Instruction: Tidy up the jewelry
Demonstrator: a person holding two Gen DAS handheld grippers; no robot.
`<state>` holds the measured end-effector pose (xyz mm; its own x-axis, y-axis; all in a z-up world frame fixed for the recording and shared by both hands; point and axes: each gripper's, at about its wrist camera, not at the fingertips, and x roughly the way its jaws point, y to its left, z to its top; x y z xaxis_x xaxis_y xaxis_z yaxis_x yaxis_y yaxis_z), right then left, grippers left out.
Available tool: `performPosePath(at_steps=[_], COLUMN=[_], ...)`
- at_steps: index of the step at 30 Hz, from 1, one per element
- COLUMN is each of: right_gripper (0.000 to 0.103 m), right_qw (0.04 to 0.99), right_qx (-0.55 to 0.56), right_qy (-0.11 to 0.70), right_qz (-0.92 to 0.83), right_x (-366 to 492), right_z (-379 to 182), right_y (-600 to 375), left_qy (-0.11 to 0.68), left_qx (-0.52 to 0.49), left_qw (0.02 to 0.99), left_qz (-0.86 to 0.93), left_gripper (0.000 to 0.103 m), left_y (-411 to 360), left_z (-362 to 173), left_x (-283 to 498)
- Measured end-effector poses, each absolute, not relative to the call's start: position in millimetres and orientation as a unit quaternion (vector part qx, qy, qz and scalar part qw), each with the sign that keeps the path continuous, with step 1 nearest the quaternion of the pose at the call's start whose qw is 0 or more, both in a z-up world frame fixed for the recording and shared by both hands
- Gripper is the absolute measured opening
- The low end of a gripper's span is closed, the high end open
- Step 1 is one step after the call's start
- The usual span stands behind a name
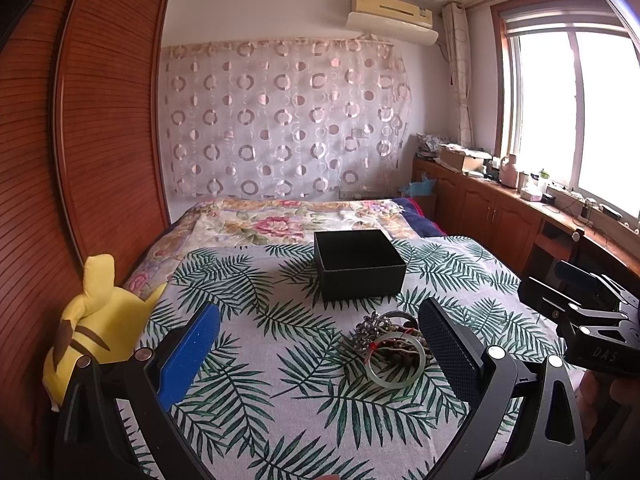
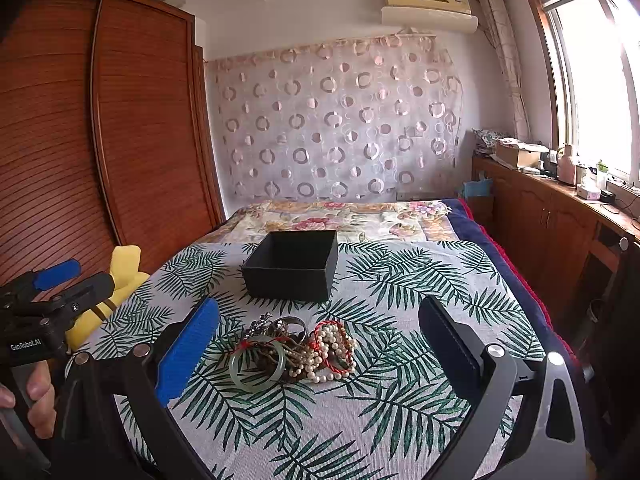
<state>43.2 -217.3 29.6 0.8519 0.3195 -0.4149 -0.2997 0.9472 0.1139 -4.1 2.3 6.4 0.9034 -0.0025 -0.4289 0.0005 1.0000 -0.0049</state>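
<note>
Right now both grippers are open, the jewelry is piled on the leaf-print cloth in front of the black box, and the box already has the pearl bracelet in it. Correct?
Not quite. The black box looks empty in the right wrist view; the pearl bracelet lies in the jewelry pile on the leaf-print cloth. The left gripper and right gripper are open, as you said.

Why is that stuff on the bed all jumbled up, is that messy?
Yes. The jewelry pile lies in a tangle on the leaf-print cloth: a green bangle, pearl strands and red cords knotted together. The black box behind it sits open and looks empty. Nothing looks broken.
</note>
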Motion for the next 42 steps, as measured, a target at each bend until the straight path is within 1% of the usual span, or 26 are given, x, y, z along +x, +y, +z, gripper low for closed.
performPosePath(at_steps=[15,26,33,35,36,37,42], right_gripper=[0.101,0.101,0.101,0.098,0.093,0.092,0.084], right_qw=[0.962,0.961,0.956,0.954,0.952,0.950,0.944], right_qx=[0.023,0.021,0.010,0.007,0.007,0.006,0.004], right_qy=[0.219,0.223,0.238,0.244,0.249,0.255,0.272], right_qz=[0.161,0.164,0.174,0.174,0.177,0.179,0.188], right_x=[42,43,52,56,59,62,70], right_z=[30,25,7,0,-4,-8,-22], right_y=[-217,-214,-221,-223,-224,-225,-229], left_qy=[0.218,0.228,0.260,0.271,0.277,0.285,0.311], left_qx=[-0.004,-0.002,-0.003,-0.002,-0.002,-0.002,-0.001], left_qw=[0.976,0.974,0.965,0.962,0.960,0.957,0.947], left_qz=[-0.001,-0.005,-0.031,-0.039,-0.044,-0.049,-0.078], left_gripper=[0.096,0.096,0.096,0.096,0.096,0.096,0.096], left_y=[2,-6,-4,-6,-7,-8,-16], left_z=[5,19,-9,-18,-23,-29,-49], left_x=[-4,-7,8,14,18,22,36])
